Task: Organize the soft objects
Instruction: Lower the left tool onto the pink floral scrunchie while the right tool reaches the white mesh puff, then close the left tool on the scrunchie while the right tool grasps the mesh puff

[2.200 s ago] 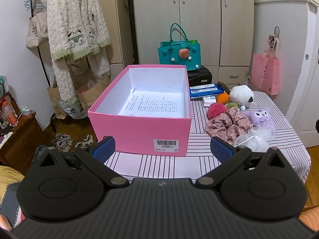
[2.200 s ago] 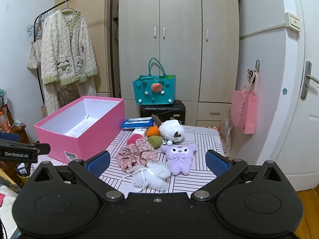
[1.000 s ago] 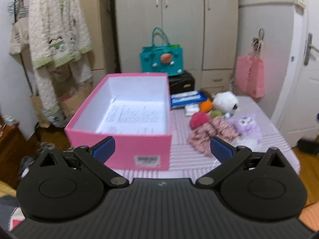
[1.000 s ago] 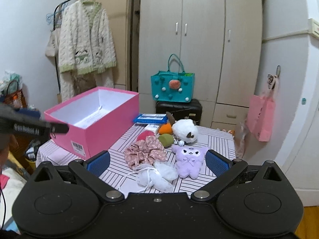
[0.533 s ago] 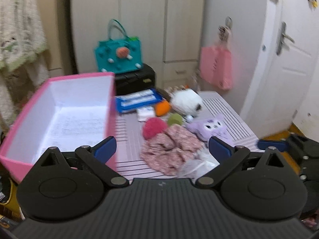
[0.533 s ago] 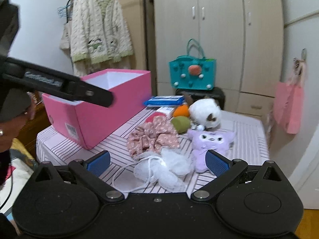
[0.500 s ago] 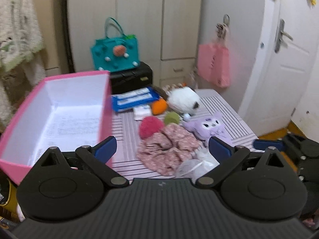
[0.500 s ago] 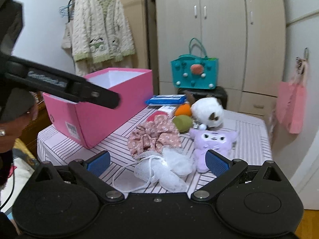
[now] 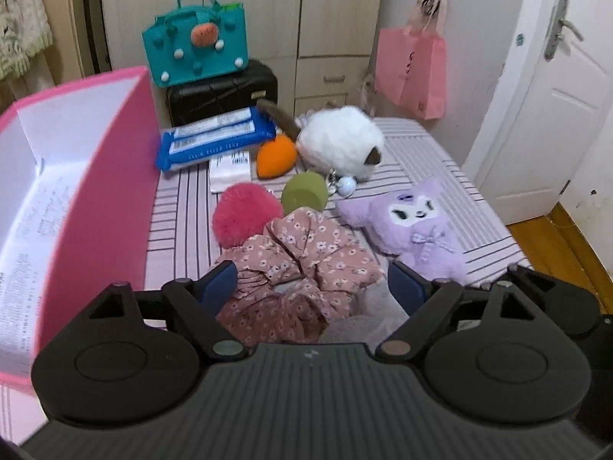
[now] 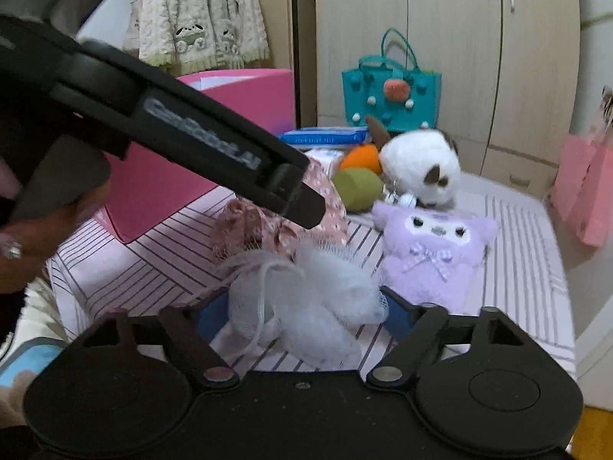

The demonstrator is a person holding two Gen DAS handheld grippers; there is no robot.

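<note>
Pink floral scrunchie (image 9: pixel 302 268) on the striped table (image 9: pixel 440 161) sits between the closing left tool (image 9: pixel 312 285), white mesh puff (image 10: pixel 306 291) between the closing right tool (image 10: pixel 302 316), neither pinched yet, both apparently bound for the pink box (image 9: pixel 111 199) alongside.

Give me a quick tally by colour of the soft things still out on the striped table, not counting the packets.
Pink: 2, the fuzzy pompom and the floral scrunchie
White: 2, the mesh bath puff and the round plush
Purple: 1, the plush doll
Orange: 1, the sponge
Green: 1, the sponge
Total: 7
</note>
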